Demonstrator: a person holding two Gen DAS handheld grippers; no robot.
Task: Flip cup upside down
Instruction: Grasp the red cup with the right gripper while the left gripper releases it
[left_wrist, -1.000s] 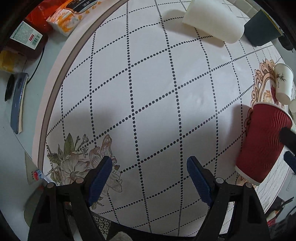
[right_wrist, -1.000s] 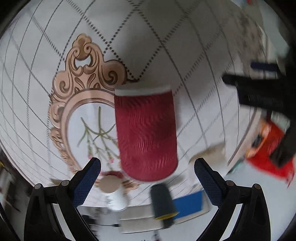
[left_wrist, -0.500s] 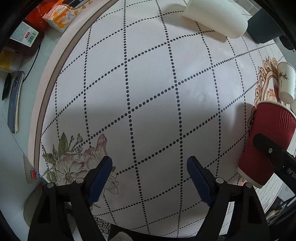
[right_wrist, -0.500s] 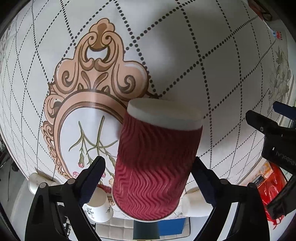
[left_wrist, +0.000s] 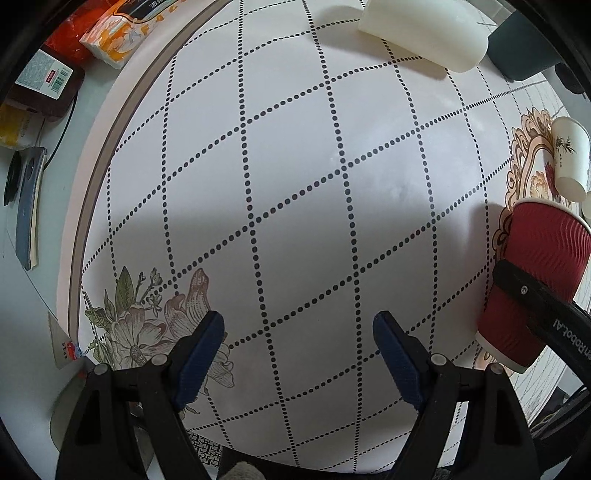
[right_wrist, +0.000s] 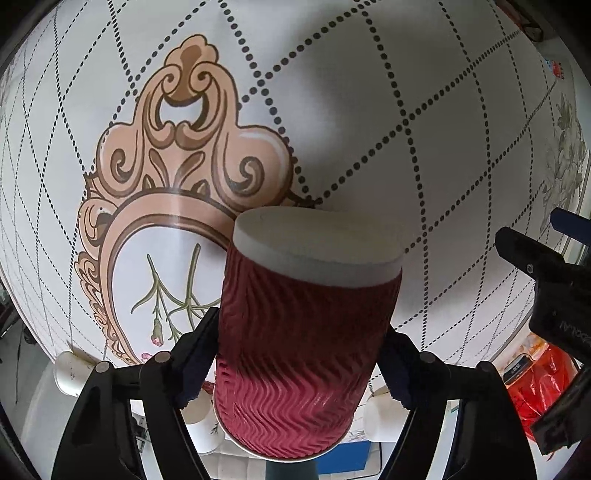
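— What does my right gripper (right_wrist: 299, 354) have?

— The red cup (right_wrist: 299, 350). I see both blue pads pressed against its ribbed sides, so I am holding it across the body. Its white end (right_wrist: 317, 251) points away from my camera toward the tablecloth (right_wrist: 369, 110), and the wider rim is nearest the lens. The cup sits tilted over the peach scroll frame (right_wrist: 184, 147) printed on the cloth; whether it touches the cloth I cannot tell.

— And from the other side?

— From my left wrist view the red cup (left_wrist: 535, 273) is by the right edge of the table, leaning, with a black finger (left_wrist: 546, 306) of the right gripper lying across it. A small white paper cup (left_wrist: 570, 155) lies on its side just beyond it.

— My left gripper (left_wrist: 299, 354)?

— Spread wide, nothing between the pads, over the dotted cloth (left_wrist: 295, 184) near the printed flower (left_wrist: 147, 325). A big white cup (left_wrist: 421, 33) lies on its side at the far edge, beside a dark container (left_wrist: 524, 48). Past the left edge are an orange packet (left_wrist: 110, 37) and a labelled bottle (left_wrist: 44, 85).
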